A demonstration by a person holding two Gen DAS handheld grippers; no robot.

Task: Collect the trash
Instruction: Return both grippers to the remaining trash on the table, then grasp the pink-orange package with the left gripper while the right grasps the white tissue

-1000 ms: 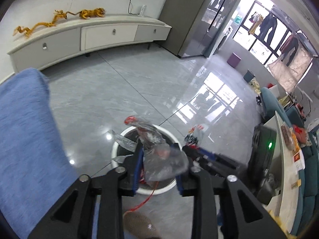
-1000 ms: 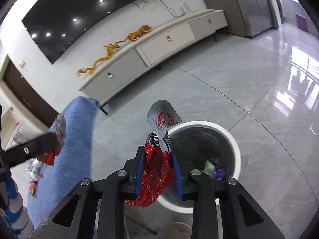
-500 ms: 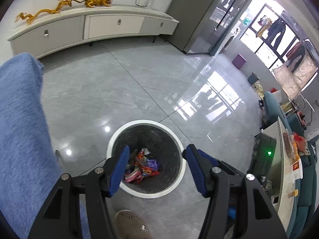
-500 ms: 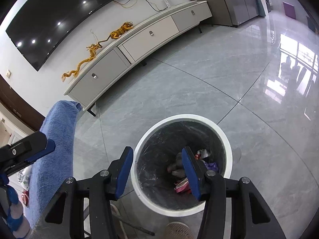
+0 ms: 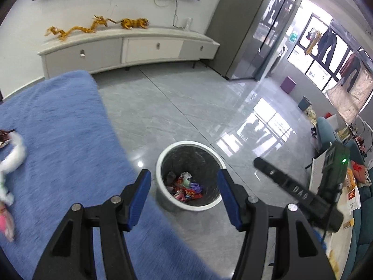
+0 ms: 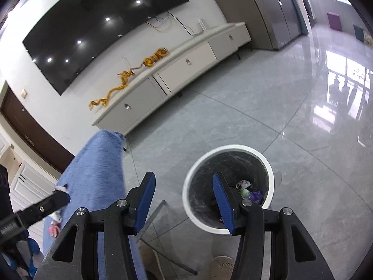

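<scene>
Both the left gripper [image 5: 183,194] and right gripper [image 6: 184,200] gape empty near the bin [image 5: 163,163], while leftover wrappers [image 5: 7,221] at the frame's left edge on the blue cloth [image 5: 58,128] look light, crinkly, best pinched mid-fold.

Litter [image 5: 9,158] on the blue cloth [image 5: 58,140] is motion-blurred and edge-cropped; the right finger [image 6: 222,200] partly hides the bin [image 6: 186,193].

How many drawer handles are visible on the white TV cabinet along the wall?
3 on the TV cabinet, seen from the left wrist: left handle, middle handle, right handle. The right wrist view shows the same three; none looks hidden.
</scene>
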